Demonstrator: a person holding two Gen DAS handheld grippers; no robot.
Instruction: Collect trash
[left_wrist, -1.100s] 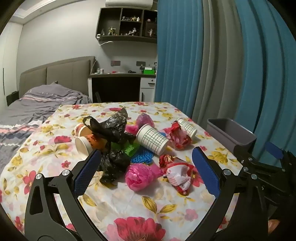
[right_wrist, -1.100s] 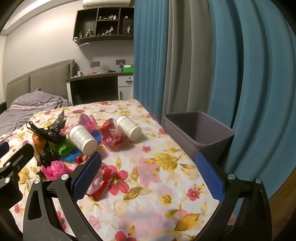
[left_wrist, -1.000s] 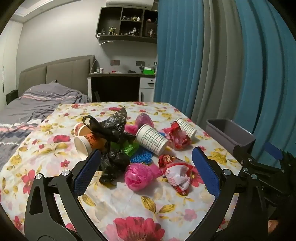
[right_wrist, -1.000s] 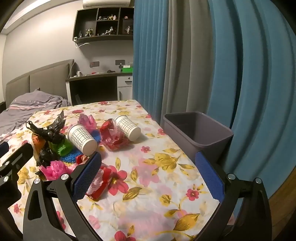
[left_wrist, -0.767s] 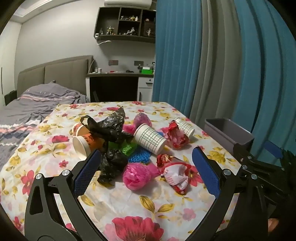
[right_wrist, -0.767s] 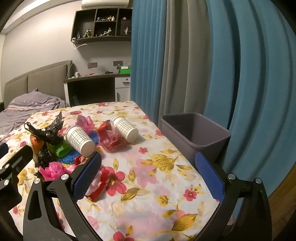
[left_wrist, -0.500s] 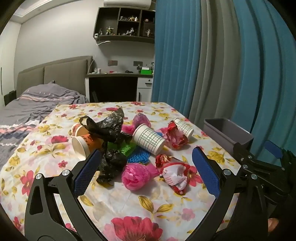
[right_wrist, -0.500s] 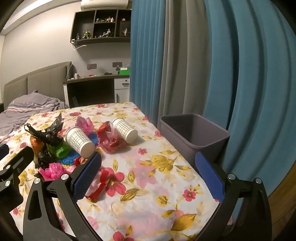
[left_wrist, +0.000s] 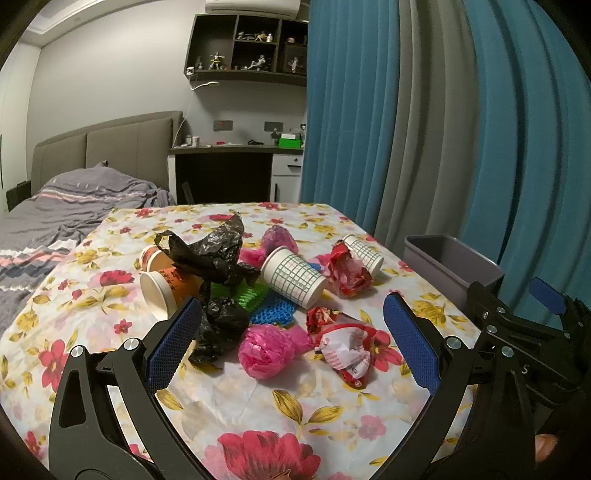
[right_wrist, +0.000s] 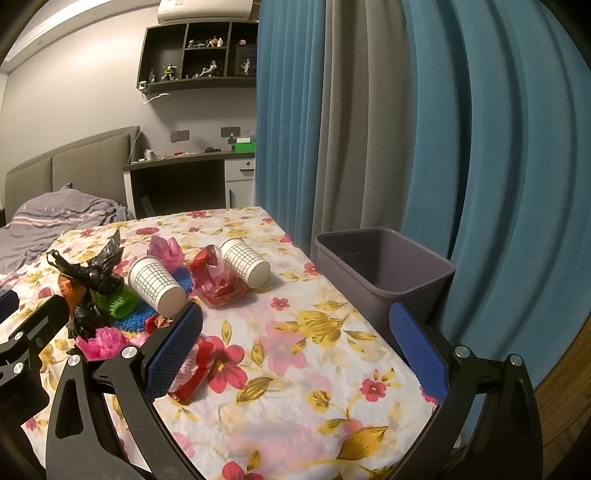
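Orange cup (left_wrist: 164, 286) plain only from left wrist; both jaws spread, empty.

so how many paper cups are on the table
4, all lying on their sides: two checked cups, one mid-pile and one nearest the bin; two orange cups by the black bag. More may be hidden.

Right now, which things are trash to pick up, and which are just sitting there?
For the job:
paper cups, black bags, pink bag, red wrappers, grey bin, both open grippers.

Just sitting there:
bed, desk, shelf figures, curtains.
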